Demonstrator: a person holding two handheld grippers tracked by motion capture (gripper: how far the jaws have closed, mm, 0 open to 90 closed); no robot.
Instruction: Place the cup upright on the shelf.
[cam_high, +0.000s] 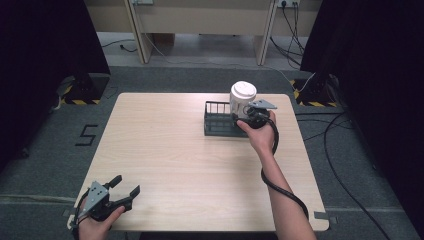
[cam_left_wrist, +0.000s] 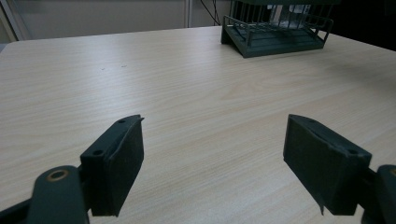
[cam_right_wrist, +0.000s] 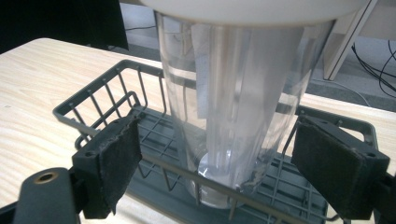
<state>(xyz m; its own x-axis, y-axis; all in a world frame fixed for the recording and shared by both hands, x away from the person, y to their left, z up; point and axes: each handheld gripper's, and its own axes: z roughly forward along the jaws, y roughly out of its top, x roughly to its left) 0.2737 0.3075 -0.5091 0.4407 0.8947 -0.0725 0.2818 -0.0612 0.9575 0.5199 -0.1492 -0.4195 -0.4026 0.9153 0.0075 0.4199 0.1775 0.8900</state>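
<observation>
Black pads (cam_right_wrist: 116, 158) of your right gripper (cam_right_wrist: 219, 163) stand wide apart in the right gripper view, gripping nothing; the clear cup (cam_right_wrist: 238, 93) stands upright between them, its base inside the wire basket (cam_right_wrist: 93, 100). If you are releasing, back straight out so neither pad clips the cup wall or the basket's front rail.

Your left gripper (cam_left_wrist: 212, 163), in its own view, is also spread wide and empty over bare table (cam_left_wrist: 187, 84).

From the high view, the white lid (cam_high: 243, 91) tops the cup; nothing else crowds it.
</observation>
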